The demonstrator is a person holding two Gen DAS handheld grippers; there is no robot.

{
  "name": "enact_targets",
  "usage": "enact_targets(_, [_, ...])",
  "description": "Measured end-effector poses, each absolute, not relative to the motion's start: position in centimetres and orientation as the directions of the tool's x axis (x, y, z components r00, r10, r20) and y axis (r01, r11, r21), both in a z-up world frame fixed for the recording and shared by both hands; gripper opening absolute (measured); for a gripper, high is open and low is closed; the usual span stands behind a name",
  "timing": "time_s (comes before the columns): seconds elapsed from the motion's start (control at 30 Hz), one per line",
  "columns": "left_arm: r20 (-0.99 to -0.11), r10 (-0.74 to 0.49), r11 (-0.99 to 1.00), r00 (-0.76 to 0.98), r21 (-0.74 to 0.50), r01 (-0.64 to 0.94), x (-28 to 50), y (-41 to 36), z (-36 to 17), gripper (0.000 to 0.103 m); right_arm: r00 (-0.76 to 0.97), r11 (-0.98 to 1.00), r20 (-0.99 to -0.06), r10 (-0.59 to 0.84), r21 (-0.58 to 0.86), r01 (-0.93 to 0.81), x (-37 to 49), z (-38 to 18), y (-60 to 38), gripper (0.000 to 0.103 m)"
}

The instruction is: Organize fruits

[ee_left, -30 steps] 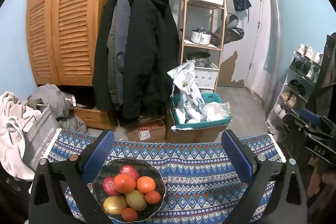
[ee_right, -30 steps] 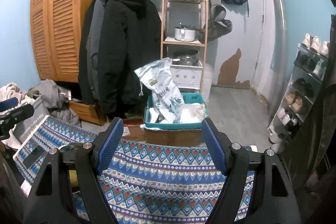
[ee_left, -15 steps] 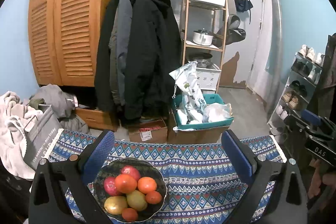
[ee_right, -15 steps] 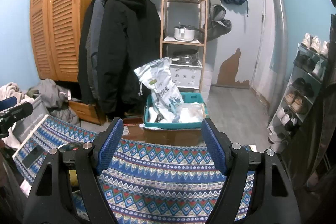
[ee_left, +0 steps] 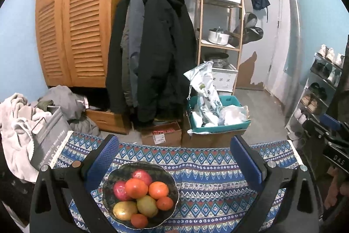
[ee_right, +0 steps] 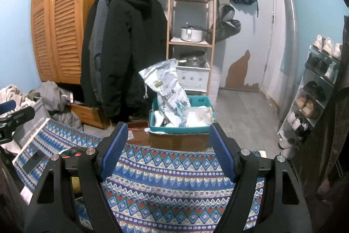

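A dark glass bowl [ee_left: 108, 183] stands on the patterned blue tablecloth [ee_left: 207, 169], low and left in the left wrist view. It holds several fruits: two red apples [ee_left: 142, 176], oranges [ee_left: 158, 189] and two yellow-green pears [ee_left: 147, 205]. My left gripper [ee_left: 174, 153] hangs open above the cloth, its left finger beside the bowl's rim, nothing between the pads. My right gripper [ee_right: 166, 145] is open over bare cloth. In the right wrist view the bowl [ee_right: 73, 151] is mostly hidden behind the left finger.
A dark phone [ee_right: 33, 161] lies at the cloth's left end. Beyond the table's far edge stand cardboard boxes [ee_left: 161, 134] and a teal crate [ee_left: 218, 126] of bags. Coats [ee_left: 150, 54] hang behind, a shoe rack [ee_left: 320, 88] is at right, laundry [ee_left: 19, 123] at left.
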State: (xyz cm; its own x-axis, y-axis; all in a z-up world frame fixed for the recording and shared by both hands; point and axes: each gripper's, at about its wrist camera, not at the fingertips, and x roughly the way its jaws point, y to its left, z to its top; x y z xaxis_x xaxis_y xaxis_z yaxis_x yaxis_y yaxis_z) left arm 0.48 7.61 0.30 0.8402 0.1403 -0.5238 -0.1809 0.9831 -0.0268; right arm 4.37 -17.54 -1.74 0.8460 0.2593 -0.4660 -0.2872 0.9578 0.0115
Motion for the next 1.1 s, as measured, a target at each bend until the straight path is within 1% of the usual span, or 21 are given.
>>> enact_targets(0.57, [-0.562,0.126,0.985,0.818,-0.026,-0.170,0.86,7.06,-0.53,0.103,0.843,0.955,-0.469,0.264,0.006,-0.295,4.49,-2.07,-17.61,0.076])
enact_targets(1.1, [-0.549,0.136,0.987,0.824,0.004,-0.160,0.71,6.83,-0.47,0.103,0.839,0.954,-0.475,0.267,0.007,-0.299,4.45,-2.38,-17.40,0.076])
